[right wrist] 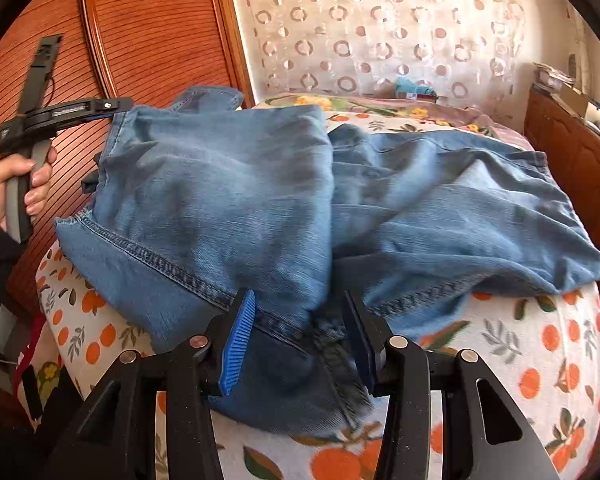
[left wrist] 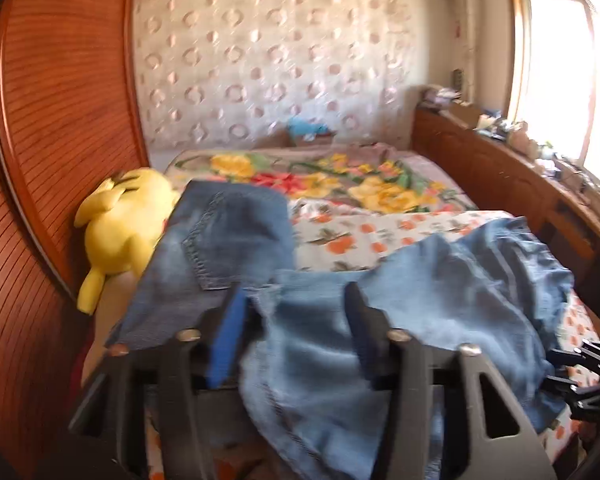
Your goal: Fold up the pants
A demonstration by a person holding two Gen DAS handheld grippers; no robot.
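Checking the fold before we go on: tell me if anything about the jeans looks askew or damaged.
The jeans lie rumpled and uneven on the orange-print sheet, one leg thrown across the other rather than stacked. The hem between the right gripper's fingers is frayed. No tear is visible.

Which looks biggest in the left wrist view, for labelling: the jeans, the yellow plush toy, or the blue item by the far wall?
1. jeans, though nearest the camera
2. yellow plush toy
3. blue item, farthest away, so true size unsure
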